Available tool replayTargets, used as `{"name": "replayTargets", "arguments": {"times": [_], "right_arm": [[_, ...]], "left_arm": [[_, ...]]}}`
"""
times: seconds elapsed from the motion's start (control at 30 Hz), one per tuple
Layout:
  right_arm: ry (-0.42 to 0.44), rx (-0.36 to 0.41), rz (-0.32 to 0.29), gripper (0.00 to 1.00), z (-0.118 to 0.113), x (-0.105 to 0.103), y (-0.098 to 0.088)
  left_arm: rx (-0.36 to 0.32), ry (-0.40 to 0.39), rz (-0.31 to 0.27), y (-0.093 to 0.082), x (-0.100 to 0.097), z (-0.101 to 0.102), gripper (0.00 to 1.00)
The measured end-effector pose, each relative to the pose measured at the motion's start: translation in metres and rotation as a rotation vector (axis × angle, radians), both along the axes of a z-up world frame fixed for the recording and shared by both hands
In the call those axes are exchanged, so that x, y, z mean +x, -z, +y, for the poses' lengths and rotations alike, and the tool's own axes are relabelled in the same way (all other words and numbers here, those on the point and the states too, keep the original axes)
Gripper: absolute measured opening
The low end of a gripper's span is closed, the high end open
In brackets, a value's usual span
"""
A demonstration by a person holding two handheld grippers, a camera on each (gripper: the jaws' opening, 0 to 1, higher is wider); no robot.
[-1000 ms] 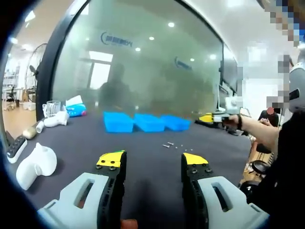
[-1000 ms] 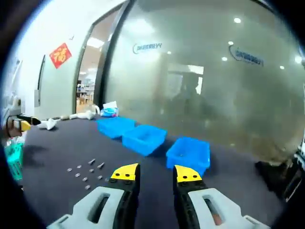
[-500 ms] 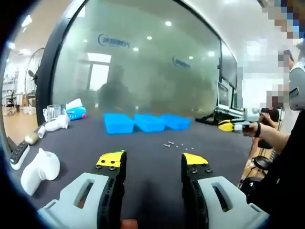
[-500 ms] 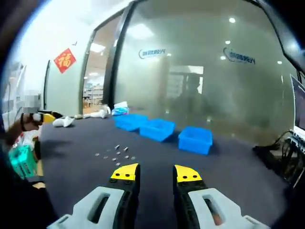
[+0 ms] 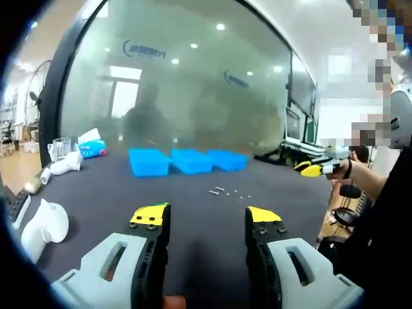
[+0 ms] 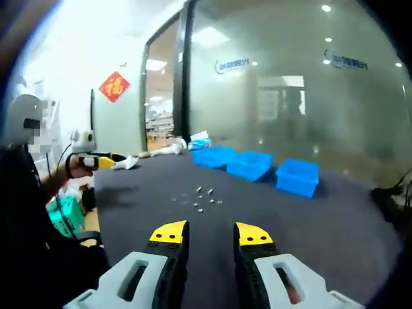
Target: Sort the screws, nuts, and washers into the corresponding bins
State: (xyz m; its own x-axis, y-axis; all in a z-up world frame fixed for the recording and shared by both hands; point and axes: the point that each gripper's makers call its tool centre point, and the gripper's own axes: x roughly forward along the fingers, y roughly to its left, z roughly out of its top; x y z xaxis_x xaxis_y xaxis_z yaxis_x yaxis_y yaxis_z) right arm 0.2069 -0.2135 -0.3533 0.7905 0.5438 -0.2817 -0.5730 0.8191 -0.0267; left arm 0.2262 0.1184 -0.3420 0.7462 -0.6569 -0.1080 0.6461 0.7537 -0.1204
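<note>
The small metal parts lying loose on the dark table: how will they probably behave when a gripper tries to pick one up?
The small metal parts look tiny beside the right gripper jaws, so one may slip out easily. They lie scattered flat on the smooth-looking dark table, so a nudge would probably slide them; round ones might roll. They are likely stiff and light.

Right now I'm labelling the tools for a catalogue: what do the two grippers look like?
Both match. The left gripper and right gripper each have two black fingers with yellow tips, set in pale grey moulded housings with slotted openings. The person wears a dark sleeve.
</note>
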Motion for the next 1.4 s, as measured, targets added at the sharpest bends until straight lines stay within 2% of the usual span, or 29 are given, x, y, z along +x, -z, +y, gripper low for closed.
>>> {"name": "replayTargets", "arguments": {"times": [0.13,0.37,0.57,0.67,0.87,1.4], "right_arm": [[-0.017,-0.047,0.008,0.25,0.001,-0.002,0.005],[-0.045,-0.061,0.019,0.25,0.01,-0.001,0.004],[-0.072,-0.098,0.045,0.25,0.019,0.011,-0.001],[-0.088,-0.13,0.058,0.25,0.023,0.02,-0.001],[-0.126,-0.171,0.127,0.25,0.042,0.044,0.004],[-0.234,-0.383,0.26,0.24,0.1,0.115,0.024]], "left_arm": [[0.034,0.033,0.014,0.004,-0.003,-0.002,0.45],[0.052,0.066,0.024,0.005,-0.005,-0.008,0.46],[0.086,0.043,0.02,0.006,0.001,-0.005,0.45],[0.093,0.04,0.017,0.005,0.003,-0.004,0.45],[0.076,0.035,0.008,0.003,0.006,-0.004,0.45],[0.018,0.01,0.024,0.014,0.012,0.008,0.45]]}}
